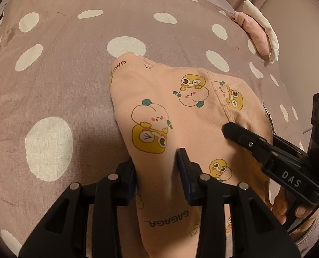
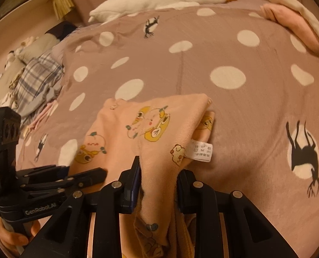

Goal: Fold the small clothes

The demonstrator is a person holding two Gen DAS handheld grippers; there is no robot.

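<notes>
The left tongs [image 1: 157,167] stand partly open astride a raised ridge of the peach garment [image 1: 172,107], one pad on each side of the cloth with a gap showing between them, so whether they truly pinch it I cannot tell; the right tongs [image 2: 159,172] likewise have a fold of the same garment draped up between their fingers, and the cloth seems lifted there, though a firm clamp is not plain to see. The garment, printed with yellow ducks and peach shapes, lies on the bed's polka-dot blanket [image 1: 58,68], its near end gathered at the two tools and its far end flat on the blanket, with a white care label [image 2: 200,151] turned out on the right-hand edge. The step in hand looks like carrying the near edge over toward the far edge to make a fold. To do it well, both tongs should take the cloth at matching points on the near hem, rise together just enough to clear the layer below, and travel at one pace so the fold line stays straight. The label side is doubled and bunched, so it would pay to draw the two grips gently apart first. Setting down far edge first, then releasing low, should keep the fold from springing open. A folded pink cloth [image 1: 256,32] sits well apart.
</notes>
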